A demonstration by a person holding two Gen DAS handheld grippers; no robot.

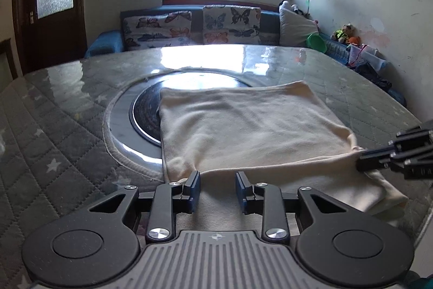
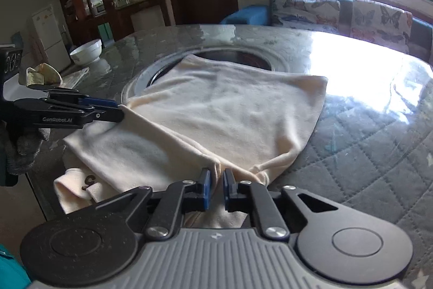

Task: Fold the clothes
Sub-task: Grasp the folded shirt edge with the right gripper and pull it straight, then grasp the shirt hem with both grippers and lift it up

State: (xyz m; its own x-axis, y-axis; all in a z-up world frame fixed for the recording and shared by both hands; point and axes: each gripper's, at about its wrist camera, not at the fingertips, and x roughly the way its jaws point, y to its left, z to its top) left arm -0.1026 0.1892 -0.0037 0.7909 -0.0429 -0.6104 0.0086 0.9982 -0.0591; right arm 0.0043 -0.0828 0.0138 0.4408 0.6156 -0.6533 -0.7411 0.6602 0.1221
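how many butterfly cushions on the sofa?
2. The left cushion and the right cushion lean side by side against the sofa back, behind the table. A plain grey pillow sits further right; more may be hidden.

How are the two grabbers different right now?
The left gripper has its jaws wide apart; the right gripper has them almost together. The cream cloth lies smooth at the left gripper's tips but is bunched and pinched in the right gripper. Both are black with blue pads, at the cloth's near edge.

The left gripper (image 1: 217, 180) is hovering open at the cream cloth's (image 1: 243, 126) six o'clock edge; the right gripper (image 1: 362, 160) is pinching its four o'clock corner.
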